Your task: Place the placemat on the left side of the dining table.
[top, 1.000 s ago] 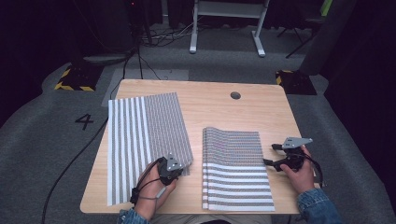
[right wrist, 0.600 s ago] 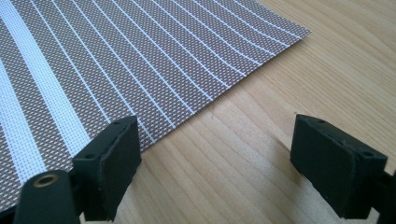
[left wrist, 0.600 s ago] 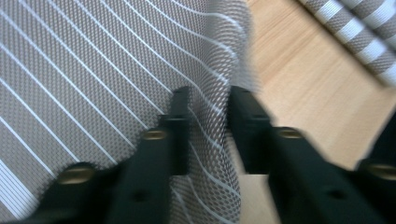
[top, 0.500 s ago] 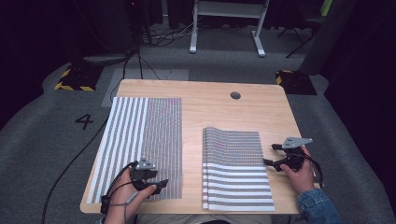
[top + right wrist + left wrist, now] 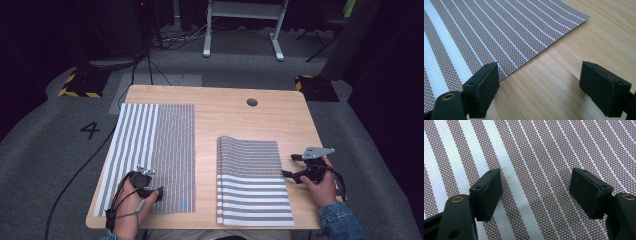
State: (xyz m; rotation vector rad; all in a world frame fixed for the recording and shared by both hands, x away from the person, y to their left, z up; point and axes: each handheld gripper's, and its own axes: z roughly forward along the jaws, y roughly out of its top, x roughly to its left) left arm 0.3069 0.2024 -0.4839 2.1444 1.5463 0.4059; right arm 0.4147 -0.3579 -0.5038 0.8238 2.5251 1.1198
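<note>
- Two striped woven placemats, brown-grey mesh with white stripes, lie on the light wooden worktop (image 5: 250, 125); no container stands on it.
- One woven placemat, the left one (image 5: 150, 150), lies flat along the worktop's left edge, reaching from near the far edge almost to the near edge, with broad white stripes on its left part and fine ones on its right.
- One more, the right placemat (image 5: 252, 180), lies toward the near right corner, well apart from the first, its far edge lifted in a slight curl and its broad stripes at the near end.
- Left gripper (image 5: 150, 192), held in the person's left hand near the near left corner, sits over the left placemat's near end; its jaws have just been opening and stand wide apart, with nothing clamped between them, only the weave beneath.
- Right gripper (image 5: 290, 167), in the right hand by the worktop's right edge, points at the right placemat's side edge; its jaws stand wide open over bare wood just beside that edge, gripping nothing.
</note>
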